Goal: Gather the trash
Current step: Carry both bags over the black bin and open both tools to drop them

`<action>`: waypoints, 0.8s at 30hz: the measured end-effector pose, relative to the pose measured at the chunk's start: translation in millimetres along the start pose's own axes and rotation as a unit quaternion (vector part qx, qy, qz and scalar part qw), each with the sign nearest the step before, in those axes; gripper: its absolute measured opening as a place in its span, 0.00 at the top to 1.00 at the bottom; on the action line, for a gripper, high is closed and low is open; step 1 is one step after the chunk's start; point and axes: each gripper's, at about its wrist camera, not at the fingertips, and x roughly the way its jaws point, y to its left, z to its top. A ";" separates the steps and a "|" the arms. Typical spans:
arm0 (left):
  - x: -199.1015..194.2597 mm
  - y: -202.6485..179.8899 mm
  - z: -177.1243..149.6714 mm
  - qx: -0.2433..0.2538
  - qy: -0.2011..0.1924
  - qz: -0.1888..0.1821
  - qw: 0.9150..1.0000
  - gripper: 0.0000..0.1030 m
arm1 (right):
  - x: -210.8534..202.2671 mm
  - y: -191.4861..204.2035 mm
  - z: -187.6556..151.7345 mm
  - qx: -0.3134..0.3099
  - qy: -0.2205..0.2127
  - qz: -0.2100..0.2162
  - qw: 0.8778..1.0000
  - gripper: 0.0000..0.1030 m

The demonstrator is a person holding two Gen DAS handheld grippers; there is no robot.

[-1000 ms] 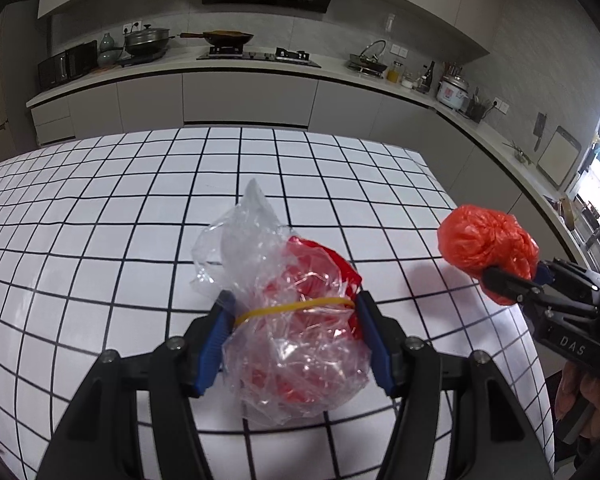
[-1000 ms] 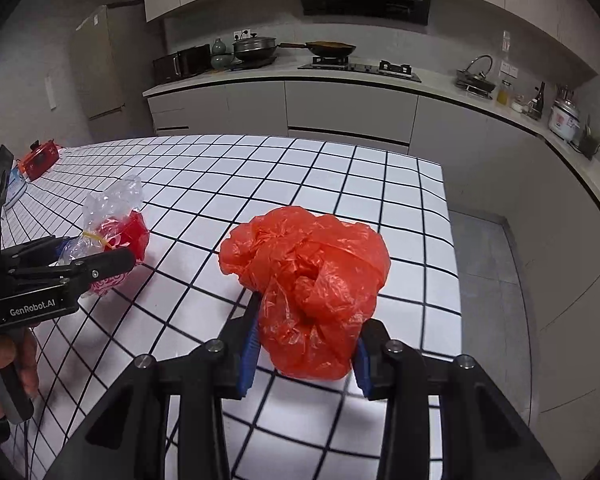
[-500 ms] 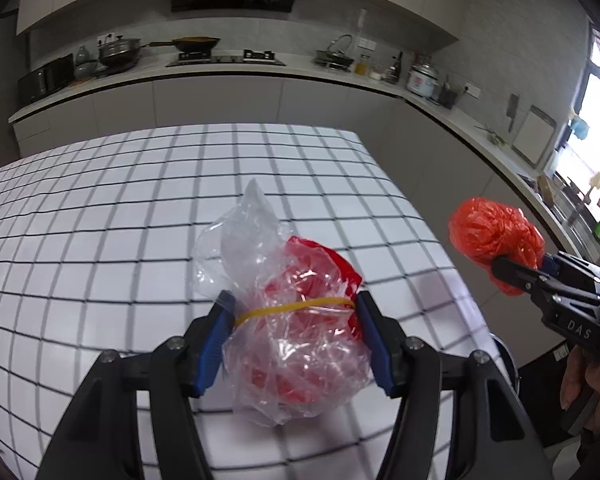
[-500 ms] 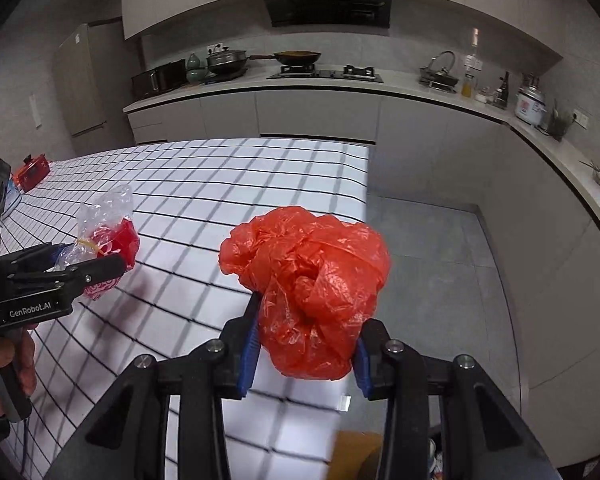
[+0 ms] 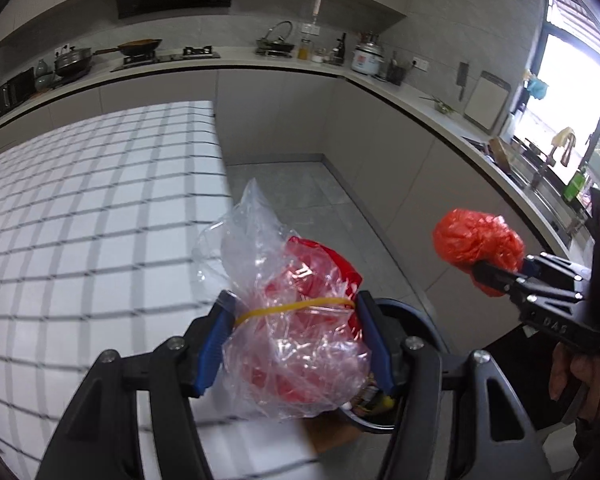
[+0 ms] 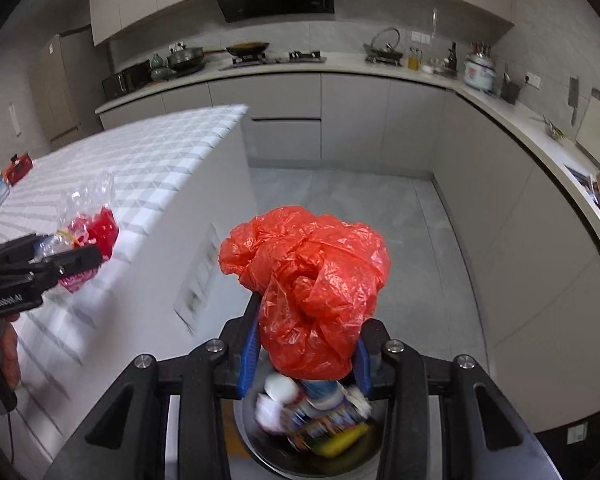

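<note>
My left gripper point(image 5: 296, 340) is shut on a clear plastic bag point(image 5: 288, 332) with red stuff inside and a yellow rubber band round it. It hangs at the edge of the checked table point(image 5: 80, 220), over a dark round trash bin point(image 5: 416, 320) on the floor. My right gripper point(image 6: 304, 356) is shut on a crumpled orange-red bag point(image 6: 312, 288), held right above the trash bin point(image 6: 320, 452), which holds several wrappers and scraps. The right gripper point(image 5: 496, 276) with the orange-red bag point(image 5: 476, 240) shows at the right of the left wrist view. The left gripper point(image 6: 76, 256) with the clear bag point(image 6: 88, 228) shows at the left of the right wrist view.
The checked table point(image 6: 140, 168) ends just left of the bin, and a small red device point(image 6: 18, 166) lies at its far left. Grey floor point(image 6: 360, 208) stretches to the kitchen counter point(image 5: 440, 108) with stove, pots and a rice cooker. A person's hand point(image 5: 580, 372) holds the right gripper's handle.
Both grippers have swept right off the table with their bags. The table edge, the floor and the trash bin have come into view below them.
</note>
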 end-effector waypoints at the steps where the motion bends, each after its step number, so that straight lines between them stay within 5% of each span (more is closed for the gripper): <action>1: 4.5 -19.3 -6.1 0.003 0.002 -0.006 1.000 0.40 | -2.6 -12.4 -10.9 -0.003 0.006 0.002 1.000 0.60; 8: 47.8 -85.8 -51.7 0.010 0.044 -0.021 0.999 0.40 | -0.9 -80.6 -79.6 -0.017 0.052 0.010 0.998 0.60; 13: 92.4 -88.0 -88.2 0.001 0.093 -0.016 0.996 0.40 | 22.3 -103.3 -120.2 -0.030 0.084 0.033 0.995 0.60; 19: 118.0 -82.0 -106.5 -0.006 0.102 -0.025 0.994 0.37 | 61.4 -103.9 -139.4 -0.054 0.108 0.063 0.991 0.58; 20: 122.6 -79.3 -105.2 -0.010 0.098 -0.023 0.995 0.34 | 69.9 -103.1 -139.4 -0.060 0.107 0.066 0.990 0.55; 22: 125.1 -78.6 -110.1 -0.015 0.093 0.000 0.996 0.13 | 87.3 -100.9 -142.7 -0.070 0.122 0.068 0.988 0.26; 24: 121.0 -71.9 -109.2 -0.028 0.084 0.011 0.996 0.07 | 94.1 -104.3 -144.7 -0.075 0.118 0.056 0.989 0.20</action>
